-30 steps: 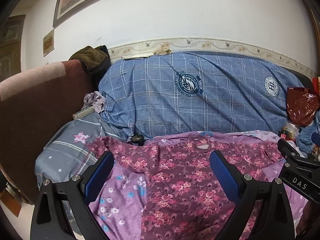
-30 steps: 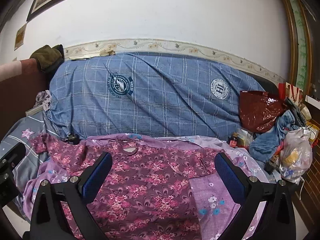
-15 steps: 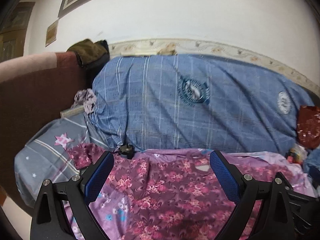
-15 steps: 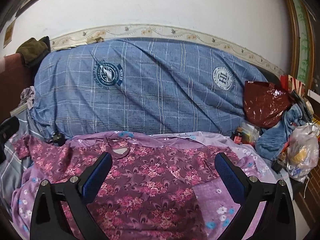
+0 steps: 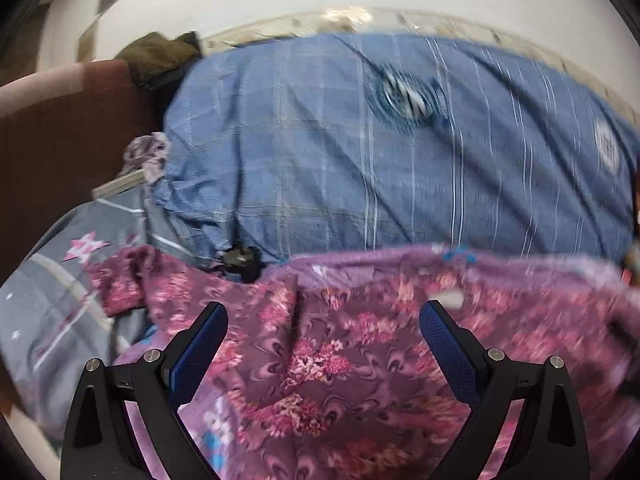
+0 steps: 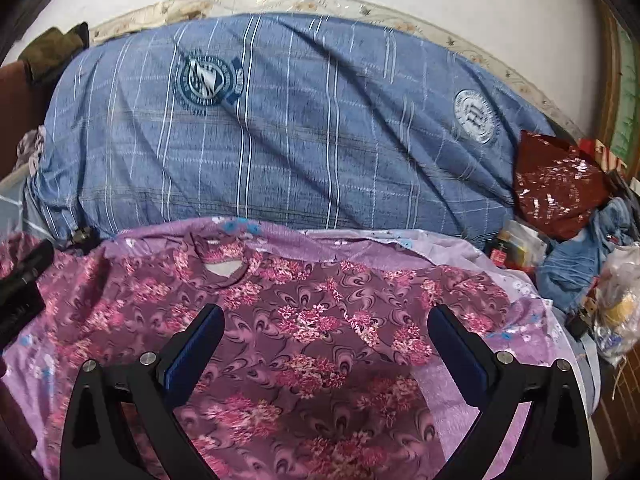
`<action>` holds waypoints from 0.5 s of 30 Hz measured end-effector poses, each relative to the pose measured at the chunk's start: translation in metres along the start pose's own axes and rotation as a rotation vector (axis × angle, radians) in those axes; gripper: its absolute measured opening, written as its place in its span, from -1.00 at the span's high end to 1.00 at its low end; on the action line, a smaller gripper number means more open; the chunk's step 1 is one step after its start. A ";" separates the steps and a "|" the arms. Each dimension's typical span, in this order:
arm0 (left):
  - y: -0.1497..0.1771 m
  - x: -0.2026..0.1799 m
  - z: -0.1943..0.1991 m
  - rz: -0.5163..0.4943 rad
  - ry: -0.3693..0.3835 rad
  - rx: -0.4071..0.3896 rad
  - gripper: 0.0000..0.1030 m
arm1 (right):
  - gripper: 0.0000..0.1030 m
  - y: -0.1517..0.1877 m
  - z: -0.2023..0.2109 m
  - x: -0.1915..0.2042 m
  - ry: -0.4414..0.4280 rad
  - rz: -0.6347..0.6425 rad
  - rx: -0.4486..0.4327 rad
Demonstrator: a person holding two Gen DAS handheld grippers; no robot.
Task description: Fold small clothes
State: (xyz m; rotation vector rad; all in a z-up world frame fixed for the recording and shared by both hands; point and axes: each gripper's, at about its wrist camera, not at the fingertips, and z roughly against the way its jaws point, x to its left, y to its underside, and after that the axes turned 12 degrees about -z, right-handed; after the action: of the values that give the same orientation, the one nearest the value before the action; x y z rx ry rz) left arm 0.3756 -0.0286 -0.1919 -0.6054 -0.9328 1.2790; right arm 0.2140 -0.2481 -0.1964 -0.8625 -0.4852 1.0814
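A maroon shirt with pink flowers lies spread flat on a lilac flowered sheet, collar toward the wall. It also shows, blurred, in the left wrist view, its left sleeve reaching over grey bedding. My left gripper is open and empty above the shirt's left half. My right gripper is open and empty above the shirt's middle. The left gripper's black body shows at the left edge of the right wrist view.
A large blue plaid bundle lies along the wall behind the shirt. A dark red plastic bag, blue clothes and a clear bag crowd the right. A brown headboard and grey star bedding are on the left.
Both grippers have moved forward and lower over the shirt, toward the blue bundle. The left wrist view is now motion-blurred. Both stay open and empty.
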 end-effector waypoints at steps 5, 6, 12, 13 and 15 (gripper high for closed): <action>0.024 -0.003 -0.071 -0.037 0.076 0.219 -0.84 | -0.91 -0.006 -0.083 -0.087 0.066 -0.128 0.078; 0.024 -0.002 -0.076 -0.037 0.064 0.220 -0.84 | -0.85 -0.007 -0.098 -0.111 0.080 -0.173 0.104; 0.017 -0.003 -0.088 -0.060 0.011 0.166 -0.84 | -0.32 -0.005 -0.155 -0.250 -0.022 -0.498 0.230; 0.018 -0.007 -0.086 -0.067 0.017 0.160 -0.84 | -0.32 -0.005 -0.156 -0.256 -0.051 -0.524 0.235; 0.018 -0.016 -0.090 -0.091 0.017 0.156 -0.84 | -0.36 -0.006 -0.161 -0.265 -0.088 -0.547 0.230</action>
State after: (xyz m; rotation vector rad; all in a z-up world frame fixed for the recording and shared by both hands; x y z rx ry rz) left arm 0.4425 -0.0301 -0.2573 -0.4458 -0.8288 1.2500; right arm 0.2231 -0.5487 -0.2709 -0.4402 -0.6128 0.6534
